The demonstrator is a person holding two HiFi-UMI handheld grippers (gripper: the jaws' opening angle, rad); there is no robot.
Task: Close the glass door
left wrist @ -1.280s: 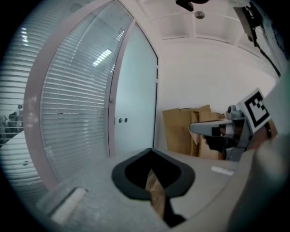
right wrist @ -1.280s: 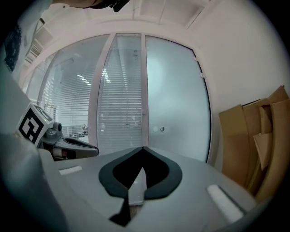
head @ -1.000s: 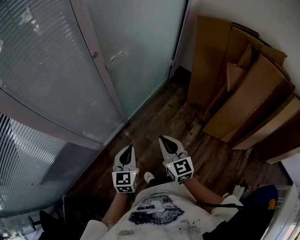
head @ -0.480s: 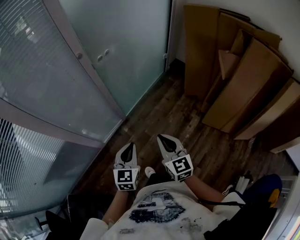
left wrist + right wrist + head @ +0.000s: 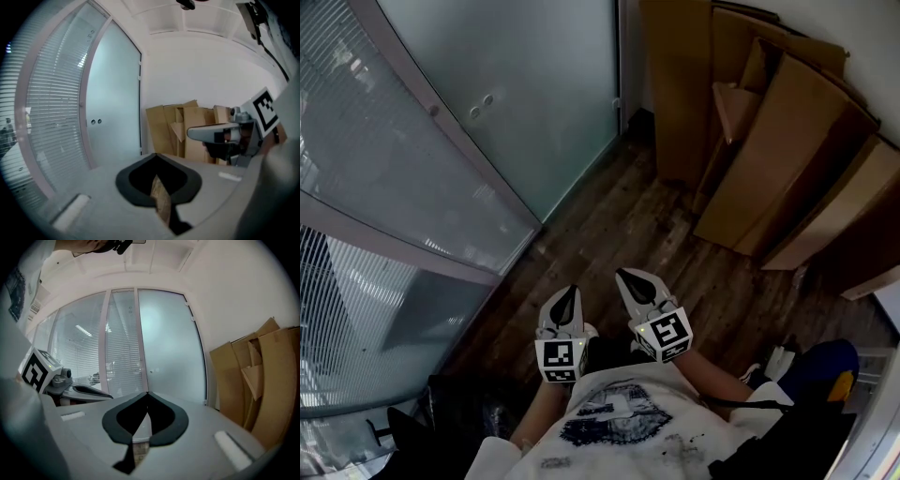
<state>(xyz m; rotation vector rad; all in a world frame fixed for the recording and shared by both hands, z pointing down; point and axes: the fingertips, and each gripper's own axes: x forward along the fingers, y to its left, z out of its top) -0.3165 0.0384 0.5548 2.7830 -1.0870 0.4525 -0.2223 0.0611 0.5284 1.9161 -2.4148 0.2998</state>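
Observation:
The frosted glass door (image 5: 539, 89) stands ahead of me at the top of the head view, hinged by the corner on its right side. Two small round fittings (image 5: 478, 105) sit near its left edge, next to a pale post. The door also shows in the left gripper view (image 5: 115, 103) and the right gripper view (image 5: 171, 348). My left gripper (image 5: 570, 292) and right gripper (image 5: 625, 275) hover side by side over the wood floor, well short of the door. Both are shut with nothing between the jaws (image 5: 156, 154) (image 5: 147, 393).
A curved glass wall with blinds (image 5: 366, 187) runs along the left. Large cardboard sheets (image 5: 769, 159) lean against the white wall at the right. Dark wood floor (image 5: 619, 216) lies between them. A blue and yellow object (image 5: 820, 370) sits at the lower right.
The door, its fittings and the cardboard have slid left in the head view as I moved across the floor. Both grippers stayed in front of my body and remained shut.

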